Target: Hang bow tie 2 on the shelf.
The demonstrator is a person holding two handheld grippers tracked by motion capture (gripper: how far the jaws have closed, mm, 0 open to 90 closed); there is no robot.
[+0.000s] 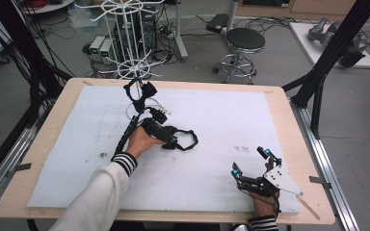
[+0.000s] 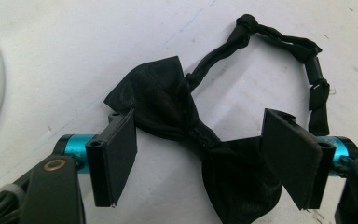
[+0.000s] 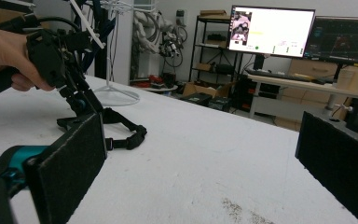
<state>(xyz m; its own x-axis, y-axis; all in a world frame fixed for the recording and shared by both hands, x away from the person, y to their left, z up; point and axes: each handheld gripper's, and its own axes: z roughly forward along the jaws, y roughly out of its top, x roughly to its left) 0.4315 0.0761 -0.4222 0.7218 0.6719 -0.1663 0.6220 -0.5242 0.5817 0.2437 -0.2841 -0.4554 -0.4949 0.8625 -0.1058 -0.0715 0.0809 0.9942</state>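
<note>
The black bow tie (image 2: pixel 200 140) lay flat on the white mat (image 1: pixel 221 120), near the middle of the table (image 1: pixel 38 144). The left gripper (image 2: pixel 200 156) stood over it with its jaws wide apart, one on each side of the knot, not yet closed on the cloth. The right gripper (image 1: pixel 250 166) rested well apart, near the front right corner, its jaws also apart and holding nothing. A white wire rack (image 1: pixel 130 43) stood at the far edge.

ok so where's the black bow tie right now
In the high view the bow tie lies on the white mat left of centre, under the open left gripper, just in front of the white wire rack.
</note>
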